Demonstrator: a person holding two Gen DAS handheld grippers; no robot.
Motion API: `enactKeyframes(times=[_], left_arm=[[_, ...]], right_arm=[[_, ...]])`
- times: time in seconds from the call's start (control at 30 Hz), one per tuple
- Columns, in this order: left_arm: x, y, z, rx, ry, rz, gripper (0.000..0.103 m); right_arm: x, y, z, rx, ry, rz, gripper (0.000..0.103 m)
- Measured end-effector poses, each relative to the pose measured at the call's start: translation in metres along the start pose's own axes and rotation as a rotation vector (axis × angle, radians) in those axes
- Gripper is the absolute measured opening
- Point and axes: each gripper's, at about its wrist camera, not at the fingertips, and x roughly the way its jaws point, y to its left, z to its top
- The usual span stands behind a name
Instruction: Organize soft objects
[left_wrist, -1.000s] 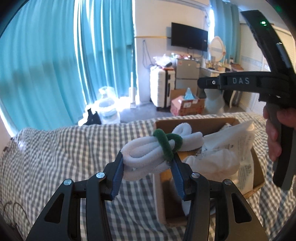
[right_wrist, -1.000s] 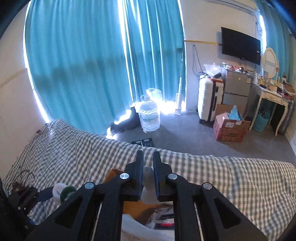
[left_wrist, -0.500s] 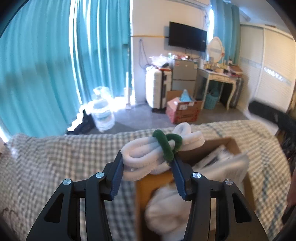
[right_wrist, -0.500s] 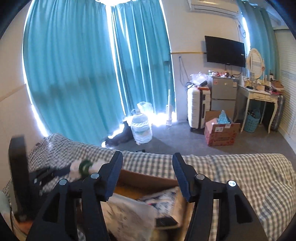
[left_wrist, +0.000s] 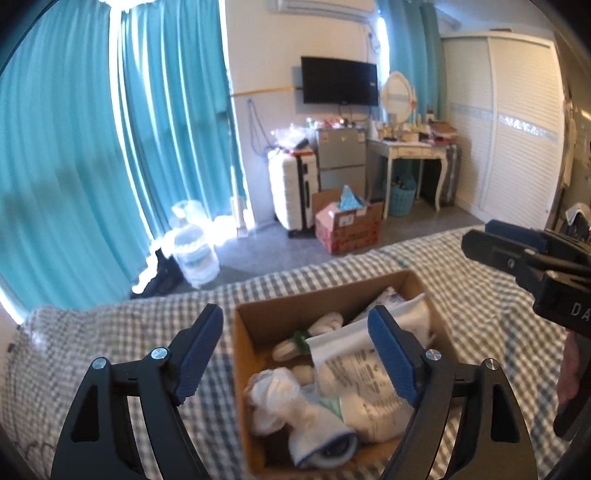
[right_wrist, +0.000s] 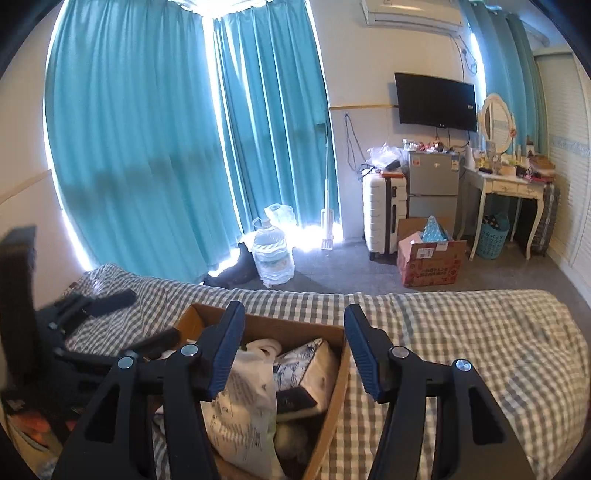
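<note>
A brown cardboard box (left_wrist: 258, 325) lies on the checked bed. In it are a white rope bundle with a green tie (left_wrist: 306, 334), a printed white plastic bag (left_wrist: 362, 369) and a white cloth bundle (left_wrist: 295, 410). My left gripper (left_wrist: 295, 347) is open and empty above the box. My right gripper (right_wrist: 293, 347) is open and empty above the box's far right side (right_wrist: 332, 328); the bag (right_wrist: 243, 406) and a patterned pack (right_wrist: 306, 365) show below it. The right gripper also shows in the left wrist view (left_wrist: 517, 254), the left gripper in the right wrist view (right_wrist: 85, 306).
The grey-and-white checked bedspread (right_wrist: 461, 332) spreads around the box. Beyond the bed's edge are a water jug (right_wrist: 273, 254), a white suitcase (right_wrist: 382, 214), a floor carton (right_wrist: 430, 258), a small fridge (right_wrist: 432, 188) and a dressing table (right_wrist: 506, 184). Teal curtains (right_wrist: 166, 147) hang behind.
My left gripper opened and the white rope bundle dropped into the box. My right gripper opened from shut and both grippers rose above the box.
</note>
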Motion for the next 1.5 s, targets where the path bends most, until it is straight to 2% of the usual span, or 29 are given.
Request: enactKeyframes(times=[0.1,0.17,0.2,0.23,0.27,0.3,0.33,0.4,0.53,0.67,0.73,0.8,0.87,0.9,0.97,1.07,1.23,1.5], left_arm=[[-0.045,0.003,0.01,-0.009,-0.068,0.026,0.082],[-0.08,0.007,0.016,-0.022,-0.119,0.032,0.082],[-0.099,0.008,0.019,-0.026,-0.147,0.038,0.082],[-0.115,0.008,0.02,-0.027,-0.171,0.044,0.088],[-0.137,0.008,0.02,-0.026,-0.204,0.061,0.099],[-0.154,0.008,0.018,-0.024,-0.237,0.073,0.103],[-0.172,0.008,0.014,-0.027,-0.276,0.086,0.103],[-0.199,0.01,0.003,-0.035,-0.322,0.124,0.103],[-0.234,0.006,-0.035,-0.036,-0.342,0.152,0.103],[-0.242,0.002,-0.068,-0.093,-0.362,0.185,0.103],[-0.236,0.002,-0.08,-0.114,-0.362,0.183,0.103],[-0.228,0.005,-0.097,-0.158,-0.381,0.225,0.103],[-0.215,0.01,-0.112,-0.201,-0.39,0.246,0.103],[-0.206,0.012,-0.117,-0.213,-0.369,0.24,0.103],[-0.194,0.016,-0.124,-0.229,-0.338,0.211,0.103],[-0.188,0.012,-0.133,-0.212,-0.34,0.22,0.103],[-0.182,0.001,-0.145,-0.181,-0.326,0.211,0.103],[-0.184,-0.002,-0.153,-0.172,-0.293,0.175,0.103]], right_arm=[[-0.03,0.007,0.007,-0.011,-0.024,-0.01,0.056],[-0.057,0.016,0.015,-0.031,-0.049,-0.031,0.063],[-0.073,0.021,0.02,-0.045,-0.057,-0.037,0.071],[-0.092,0.027,0.024,-0.058,-0.07,-0.043,0.078],[-0.106,0.033,0.026,-0.067,-0.083,-0.05,0.081],[-0.129,0.04,0.029,-0.074,-0.11,-0.076,0.088],[-0.142,0.043,0.03,-0.072,-0.124,-0.093,0.095],[-0.179,0.047,0.029,-0.046,-0.161,-0.108,0.103],[-0.217,0.057,0.01,-0.04,-0.181,-0.138,0.103],[-0.239,0.063,-0.024,-0.02,-0.21,-0.185,0.103],[-0.242,0.067,-0.044,-0.025,-0.224,-0.168,0.103],[-0.241,0.074,-0.068,-0.063,-0.246,-0.154,0.103],[-0.234,0.076,-0.084,-0.085,-0.273,-0.166,0.103],[-0.229,0.074,-0.096,-0.076,-0.29,-0.178,0.103],[-0.218,0.069,-0.11,-0.056,-0.28,-0.174,0.103],[-0.2,0.067,-0.128,-0.075,-0.267,-0.187,0.103],[-0.189,0.054,-0.134,-0.033,-0.221,-0.184,0.103],[-0.192,0.055,-0.136,-0.027,-0.225,-0.194,0.103]])
